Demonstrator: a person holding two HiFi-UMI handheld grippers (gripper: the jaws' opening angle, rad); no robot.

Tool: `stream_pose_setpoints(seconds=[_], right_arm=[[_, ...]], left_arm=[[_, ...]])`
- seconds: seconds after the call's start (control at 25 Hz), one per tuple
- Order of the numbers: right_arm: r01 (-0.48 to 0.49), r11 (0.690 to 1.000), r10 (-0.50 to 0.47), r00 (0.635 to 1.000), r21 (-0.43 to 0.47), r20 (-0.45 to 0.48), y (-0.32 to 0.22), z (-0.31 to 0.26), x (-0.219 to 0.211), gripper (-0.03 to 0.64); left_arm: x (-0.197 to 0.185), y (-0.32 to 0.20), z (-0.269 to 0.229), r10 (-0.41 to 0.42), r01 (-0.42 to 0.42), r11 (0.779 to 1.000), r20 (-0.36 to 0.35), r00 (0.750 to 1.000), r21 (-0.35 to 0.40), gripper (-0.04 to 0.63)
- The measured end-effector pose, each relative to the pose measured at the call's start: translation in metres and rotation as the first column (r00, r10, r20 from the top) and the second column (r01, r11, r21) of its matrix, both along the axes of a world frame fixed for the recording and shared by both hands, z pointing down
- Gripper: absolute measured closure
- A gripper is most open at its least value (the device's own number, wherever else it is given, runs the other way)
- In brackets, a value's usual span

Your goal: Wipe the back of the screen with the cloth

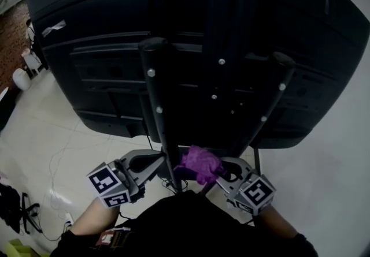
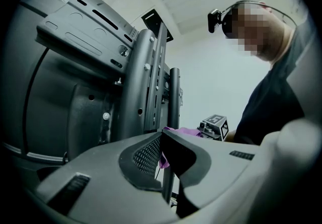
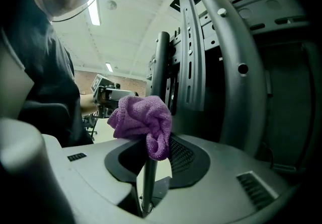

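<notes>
The black back of the big screen (image 1: 110, 48) fills the head view, with its metal stand posts (image 1: 156, 100) running down toward me. A crumpled purple cloth (image 1: 199, 163) sits just below the screen's lower edge, between the posts. My right gripper (image 1: 217, 170) is shut on the cloth (image 3: 143, 120), which bulges out over its tips (image 3: 153, 141). My left gripper (image 1: 163, 161) is beside the cloth on the left, close to one post; its tips (image 2: 161, 136) meet with nothing held. A slip of the cloth (image 2: 183, 131) shows behind them.
The screen stands on a pale tiled floor (image 1: 324, 169). Loose cables (image 1: 58, 160) trail over the floor at the left, and small white items (image 1: 23, 77) sit at the far left. The slotted mounting bracket (image 3: 193, 52) and posts crowd the space near both grippers.
</notes>
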State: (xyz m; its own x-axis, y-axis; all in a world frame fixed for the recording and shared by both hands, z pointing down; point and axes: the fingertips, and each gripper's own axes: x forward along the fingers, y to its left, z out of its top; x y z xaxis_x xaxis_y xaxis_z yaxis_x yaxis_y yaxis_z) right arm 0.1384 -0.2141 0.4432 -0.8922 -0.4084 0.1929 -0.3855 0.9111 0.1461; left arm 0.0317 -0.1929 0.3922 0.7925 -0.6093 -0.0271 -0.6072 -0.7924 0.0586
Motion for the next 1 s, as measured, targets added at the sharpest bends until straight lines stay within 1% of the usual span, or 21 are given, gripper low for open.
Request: stream_pose_setpoints(seconds=[0.32,0.56,1.0], right_arm=[[0.012,1.0,-0.012,1.0,-0.013,-0.018,0.0006,0.0,0.0009,0.514],[0.024,1.0,-0.024,0.999,-0.019,-0.026,0.002,0.0012,0.0031,0.515],[0.041,0.999,-0.041,0.999,0.002,-0.022,0.0032,-0.0012,0.0018,0.515]], left_arm=[[-0.002,0.0024,0.0029,-0.006,0.006,1.0,-0.019,1.0,-0.006,0.601],[0.0041,0.0003,0.0037,0.006,-0.006,1.0,-0.012,1.0,-0.007,0.601],[0.0026,-0.0013,0.0035,-0.001,0.001,1.0,-0.012,1.0,-0.005,0.601]])
